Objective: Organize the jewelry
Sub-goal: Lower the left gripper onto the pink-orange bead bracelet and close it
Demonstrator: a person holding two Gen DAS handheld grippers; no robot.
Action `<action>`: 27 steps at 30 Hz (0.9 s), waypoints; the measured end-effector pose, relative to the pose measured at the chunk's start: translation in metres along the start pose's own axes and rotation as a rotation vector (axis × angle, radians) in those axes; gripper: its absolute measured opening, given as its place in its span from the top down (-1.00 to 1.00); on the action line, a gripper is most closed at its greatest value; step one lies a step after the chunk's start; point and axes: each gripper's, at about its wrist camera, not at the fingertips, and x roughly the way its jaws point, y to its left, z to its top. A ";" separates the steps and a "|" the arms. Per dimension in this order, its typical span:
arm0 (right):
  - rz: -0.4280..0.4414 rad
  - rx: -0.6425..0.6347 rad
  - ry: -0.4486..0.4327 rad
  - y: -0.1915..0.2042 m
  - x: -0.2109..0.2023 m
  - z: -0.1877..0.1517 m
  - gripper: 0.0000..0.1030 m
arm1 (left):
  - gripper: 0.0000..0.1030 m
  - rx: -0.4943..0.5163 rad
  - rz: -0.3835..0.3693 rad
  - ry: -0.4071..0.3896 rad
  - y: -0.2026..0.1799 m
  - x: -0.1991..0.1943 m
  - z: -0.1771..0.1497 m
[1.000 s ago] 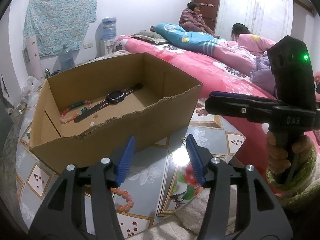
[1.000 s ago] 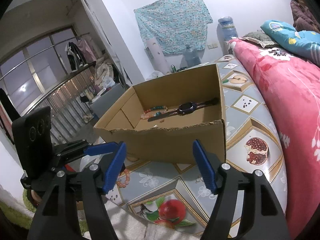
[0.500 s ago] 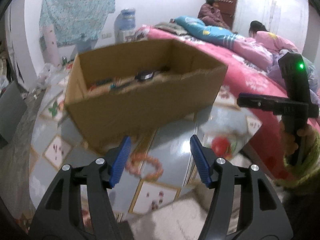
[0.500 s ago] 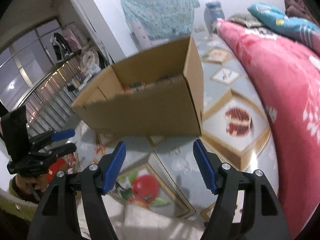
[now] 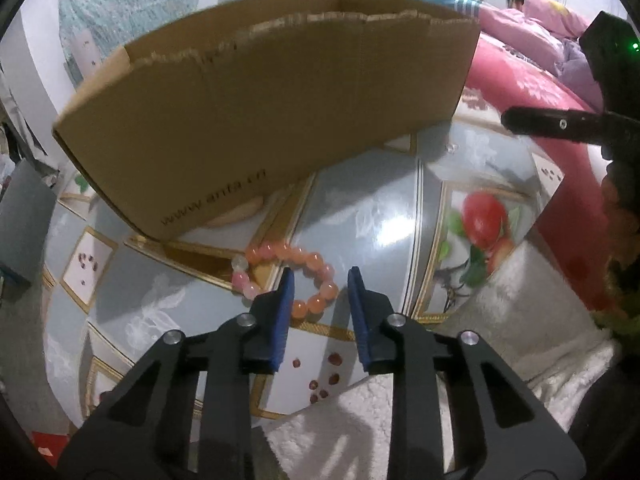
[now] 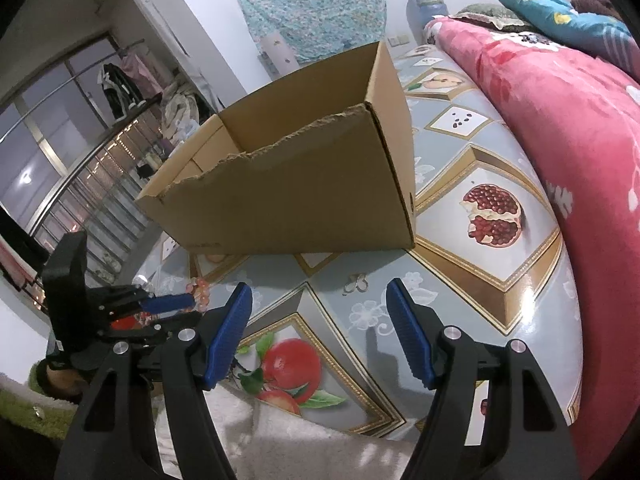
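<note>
Left tongs [image 5: 319, 280] stand partly open over the pink bead bracelet [image 5: 288, 280], one blue finger [image 5: 285, 296] inside the ring of beads and the other just outside it, with the near-right arc of beads in the gap between them; whether the pads touch the beads cannot be told. That bracelet lies on the fruit-patterned surface [image 5: 384, 224], near its front edge and just in front of the cardboard box [image 5: 272, 96].

Right tongs [image 6: 319, 312] are wide open and empty above the surface [image 6: 480, 264], toward its front edge, facing the box [image 6: 304, 200].

Only the left wrist view shows the whole ring of beads and the print on the box's front wall. The right wrist view shows the left tongs [image 6: 176, 303] from the side, low at the surface with a few beads [image 6: 200, 292] at their tips, and it looks partly into the open box, whose floor is hidden by the torn front wall. A red bedcover [image 6: 560, 100] borders the surface's right edge.
</note>
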 end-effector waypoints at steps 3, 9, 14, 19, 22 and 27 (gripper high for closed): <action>-0.002 0.004 0.005 -0.004 0.003 0.001 -0.32 | 0.57 0.000 -0.003 0.000 0.002 0.002 0.000; -0.009 -0.005 -0.003 -0.007 0.002 0.002 -0.32 | 0.83 -0.015 -0.009 -0.002 0.006 0.007 0.009; -0.049 -0.061 -0.009 -0.003 0.002 0.001 -0.18 | 0.84 -0.016 -0.013 -0.015 0.005 0.014 0.021; -0.105 -0.127 0.001 0.003 0.012 0.000 0.11 | 0.84 -0.016 -0.009 -0.025 -0.001 0.021 0.032; -0.120 -0.164 0.015 0.006 0.022 -0.001 0.24 | 0.84 -0.018 -0.005 -0.029 -0.004 0.025 0.037; -0.176 -0.251 0.049 0.012 0.037 -0.002 0.38 | 0.84 -0.008 -0.004 -0.031 -0.004 0.025 0.039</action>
